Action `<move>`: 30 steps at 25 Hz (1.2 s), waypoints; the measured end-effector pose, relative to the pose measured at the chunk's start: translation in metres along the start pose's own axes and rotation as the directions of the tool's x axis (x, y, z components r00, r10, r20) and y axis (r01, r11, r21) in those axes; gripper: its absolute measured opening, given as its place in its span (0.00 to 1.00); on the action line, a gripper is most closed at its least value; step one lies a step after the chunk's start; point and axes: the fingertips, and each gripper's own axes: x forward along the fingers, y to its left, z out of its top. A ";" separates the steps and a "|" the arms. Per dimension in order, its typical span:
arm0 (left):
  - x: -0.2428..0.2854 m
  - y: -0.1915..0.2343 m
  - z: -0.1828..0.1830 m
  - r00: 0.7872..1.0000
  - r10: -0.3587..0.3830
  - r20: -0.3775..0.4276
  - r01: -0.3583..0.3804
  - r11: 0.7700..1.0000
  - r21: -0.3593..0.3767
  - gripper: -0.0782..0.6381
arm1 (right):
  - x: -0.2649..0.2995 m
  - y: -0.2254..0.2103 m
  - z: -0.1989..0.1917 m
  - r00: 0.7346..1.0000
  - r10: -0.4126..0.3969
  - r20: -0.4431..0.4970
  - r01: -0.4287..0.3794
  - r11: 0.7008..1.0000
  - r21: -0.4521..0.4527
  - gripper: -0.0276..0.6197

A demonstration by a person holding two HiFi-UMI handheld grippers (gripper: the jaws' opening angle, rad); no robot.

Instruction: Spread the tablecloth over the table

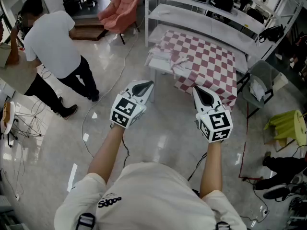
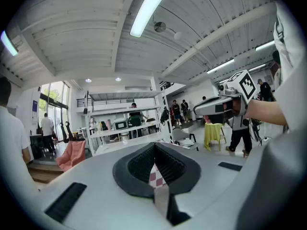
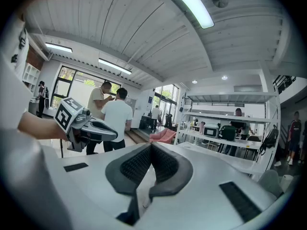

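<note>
When you look down from the head view, the red and white checked tablecloth (image 1: 211,63) lies on the tabletop (image 1: 157,70) ahead. It is rumpled at its near left corner and hangs over the near edge. Both grippers are held up over the floor (image 1: 158,138), short of the table. The left gripper (image 1: 145,86) and the right gripper (image 1: 200,92) are apart from each other, and neither touches the cloth. Only the gripper views show the jaws up close. Each pair is pressed together at the tips with nothing held. The left gripper view shows a bit of the checks far off through the small gap under its tips, while the right gripper view shows none. A person in a white shirt (image 1: 53,37) stands off to the left near a pink chair (image 1: 120,11).
</note>
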 end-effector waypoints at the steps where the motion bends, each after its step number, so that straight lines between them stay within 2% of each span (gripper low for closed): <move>1: 0.002 0.000 -0.003 1.000 -0.004 -0.004 0.004 1.000 0.000 0.15 | 0.001 -0.002 -0.001 1.000 -0.001 0.001 0.001 1.000 -0.001 0.07; 8: 0.015 -0.006 -0.009 1.000 -0.014 -0.019 0.014 1.000 0.005 0.15 | 0.001 -0.014 -0.006 0.999 0.028 0.026 -0.029 0.999 0.039 0.07; 14: 0.028 -0.011 -0.010 0.999 0.005 -0.039 -0.005 1.000 -0.005 0.15 | 0.002 -0.032 -0.014 0.999 0.033 0.042 -0.036 0.998 0.052 0.07; 21: 0.041 -0.027 -0.015 0.997 0.039 -0.059 -0.040 0.999 -0.007 0.15 | 0.003 -0.041 -0.030 0.996 0.085 0.030 -0.086 0.995 0.047 0.07; 30: 0.076 0.009 -0.035 0.996 0.049 -0.069 -0.050 0.999 -0.009 0.15 | 0.056 -0.049 -0.035 0.987 0.146 0.074 -0.149 0.988 0.032 0.07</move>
